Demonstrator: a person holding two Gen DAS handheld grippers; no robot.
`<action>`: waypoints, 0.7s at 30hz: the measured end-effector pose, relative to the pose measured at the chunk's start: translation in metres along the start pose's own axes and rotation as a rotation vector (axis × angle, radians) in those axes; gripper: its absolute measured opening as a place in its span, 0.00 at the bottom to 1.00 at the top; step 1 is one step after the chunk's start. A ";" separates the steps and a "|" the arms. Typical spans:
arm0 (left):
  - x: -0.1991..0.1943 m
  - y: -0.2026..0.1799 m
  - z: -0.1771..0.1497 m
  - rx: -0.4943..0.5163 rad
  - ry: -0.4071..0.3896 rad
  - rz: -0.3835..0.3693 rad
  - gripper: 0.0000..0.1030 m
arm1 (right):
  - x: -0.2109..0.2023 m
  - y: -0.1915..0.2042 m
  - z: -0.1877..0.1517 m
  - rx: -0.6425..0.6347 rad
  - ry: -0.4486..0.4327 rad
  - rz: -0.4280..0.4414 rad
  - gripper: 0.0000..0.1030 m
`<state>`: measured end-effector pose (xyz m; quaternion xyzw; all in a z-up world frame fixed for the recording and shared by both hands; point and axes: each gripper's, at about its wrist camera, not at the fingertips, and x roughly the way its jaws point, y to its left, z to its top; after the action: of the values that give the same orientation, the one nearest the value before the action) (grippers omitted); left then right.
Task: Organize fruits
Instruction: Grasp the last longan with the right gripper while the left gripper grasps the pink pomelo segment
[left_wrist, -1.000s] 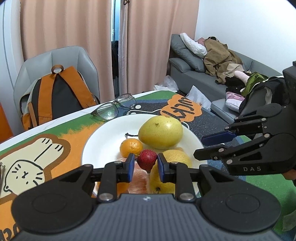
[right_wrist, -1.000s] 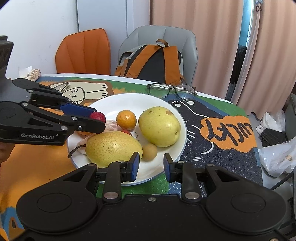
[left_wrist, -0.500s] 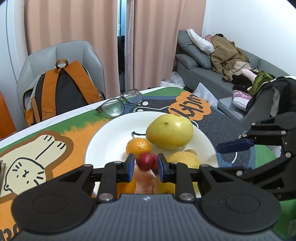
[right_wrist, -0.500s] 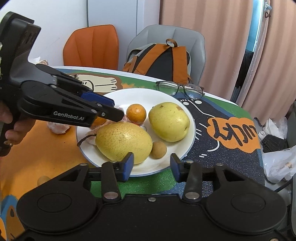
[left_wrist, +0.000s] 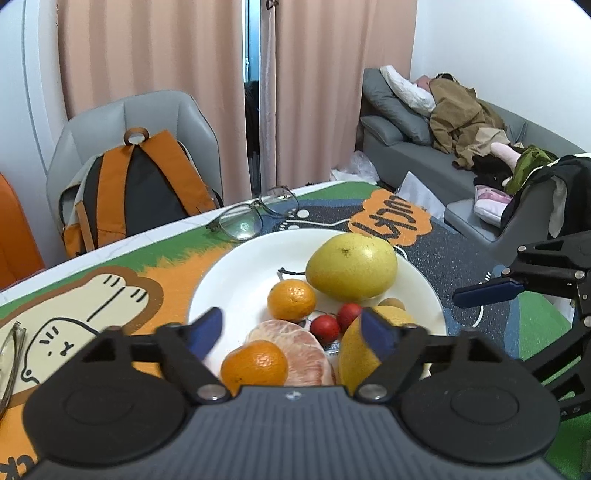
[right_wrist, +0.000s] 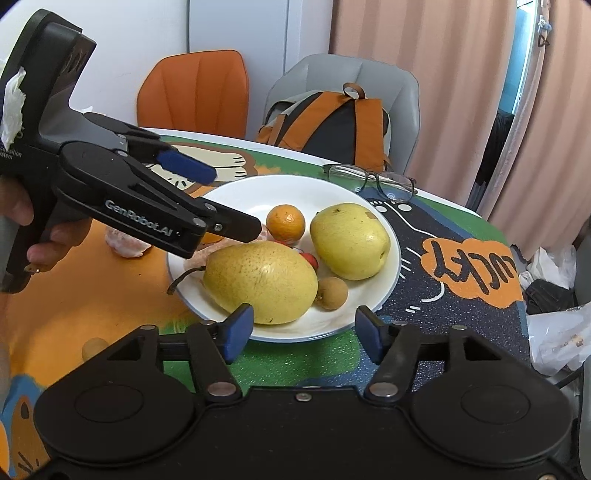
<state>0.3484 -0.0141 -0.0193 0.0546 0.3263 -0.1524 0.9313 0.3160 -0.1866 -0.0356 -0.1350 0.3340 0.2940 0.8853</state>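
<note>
Both grippers have just been opening and hold nothing – the left gripper (left_wrist: 291, 330) above the plate (right_wrist: 380, 295), the right gripper (right_wrist: 303, 328) at its near rim – so pears, tangerines and red berries (left_wrist: 325, 328) sit plated, while peeled citrus (right_wrist: 125, 243) beyond the plate's left edge looks left to collect.

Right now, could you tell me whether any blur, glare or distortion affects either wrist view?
Left wrist view: fisheye bends the curtains; the glasses lens catches a small glint; the fruit stays sharp. Right wrist view: the same bowing at the edges, soft light, the near pear crisp.
</note>
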 end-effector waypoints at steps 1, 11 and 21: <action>-0.002 0.000 0.000 0.006 -0.006 0.002 0.83 | -0.001 0.000 0.000 -0.001 -0.002 0.000 0.62; -0.034 0.001 -0.014 0.037 -0.051 -0.014 0.94 | -0.028 0.012 -0.008 -0.026 -0.112 0.015 1.00; -0.064 0.010 -0.036 0.017 -0.059 -0.038 0.95 | -0.034 0.044 -0.021 -0.101 -0.118 0.092 1.00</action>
<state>0.2831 0.0181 -0.0073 0.0516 0.2986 -0.1746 0.9368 0.2582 -0.1754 -0.0301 -0.1465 0.2719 0.3581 0.8811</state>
